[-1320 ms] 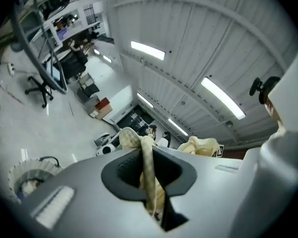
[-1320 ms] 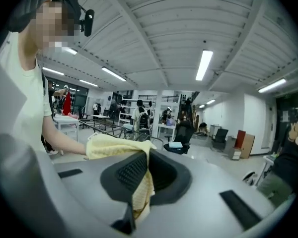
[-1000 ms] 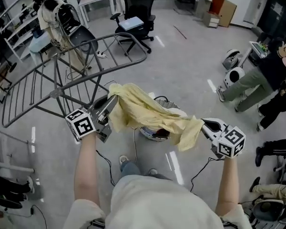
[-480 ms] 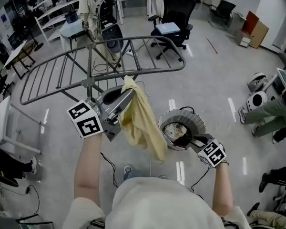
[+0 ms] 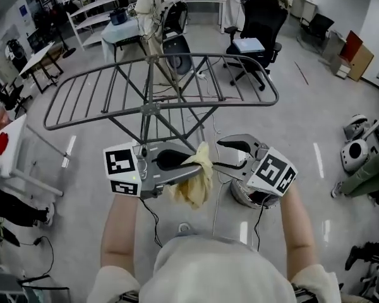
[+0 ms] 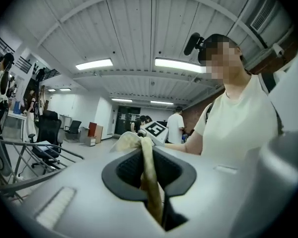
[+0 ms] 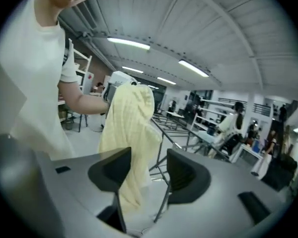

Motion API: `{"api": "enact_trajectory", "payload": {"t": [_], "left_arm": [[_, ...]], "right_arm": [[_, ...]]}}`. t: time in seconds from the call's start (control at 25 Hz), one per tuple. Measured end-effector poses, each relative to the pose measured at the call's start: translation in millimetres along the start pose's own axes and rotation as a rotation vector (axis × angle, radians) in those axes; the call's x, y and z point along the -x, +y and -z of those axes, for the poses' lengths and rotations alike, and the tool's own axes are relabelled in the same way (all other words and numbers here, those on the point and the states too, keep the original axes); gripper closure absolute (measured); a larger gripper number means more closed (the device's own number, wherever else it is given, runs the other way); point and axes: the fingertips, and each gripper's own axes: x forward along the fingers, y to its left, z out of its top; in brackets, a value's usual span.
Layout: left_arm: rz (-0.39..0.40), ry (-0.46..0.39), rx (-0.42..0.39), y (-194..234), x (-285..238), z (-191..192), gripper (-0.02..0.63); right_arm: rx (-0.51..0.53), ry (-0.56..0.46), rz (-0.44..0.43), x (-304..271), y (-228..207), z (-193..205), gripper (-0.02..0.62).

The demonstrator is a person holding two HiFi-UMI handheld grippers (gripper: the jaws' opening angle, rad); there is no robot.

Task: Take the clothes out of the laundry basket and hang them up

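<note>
Yellow cloth (image 5: pixel 194 183) bunched in left gripper (image 5: pixel 189 164), basket (image 5: pixel 242 197) mostly hidden behind right gripper (image 5: pixel 226 155)

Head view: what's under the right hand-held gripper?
The laundry basket, only partly showing. The right hand-held gripper and forearm cover its inside. The jaws have just been opening, gripping nothing; the yellow cloth hangs just ahead.

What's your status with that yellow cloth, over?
Left gripper shut on yellow cloth, which hangs bunched. Right gripper open, jaws just been opening, cloth right before them, not pinched. Drying rack ahead, bare.
</note>
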Motion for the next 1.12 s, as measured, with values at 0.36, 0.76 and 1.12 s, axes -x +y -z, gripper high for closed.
{"api": "enact_trajectory", "payload": {"t": [0.36, 0.76, 1.12], "left_arm": [[-0.052, 0.01, 0.037, 9.2, 94.4, 17.5, 0.568], [-0.289, 0.134, 0.111, 51.7, 152.8, 81.1, 0.563], [-0.431, 0.121, 0.154, 92.6, 147.2, 144.4, 0.37]], "right_arm": [[0.137, 0.009, -0.381, -114.4, 61.2, -50.5, 0.511], [0.122, 0.065, -0.053, -122.4, -10.2, -57.5, 0.535], [0.158, 0.13, 0.19, -120.5, -50.7, -72.0, 0.538]]}}
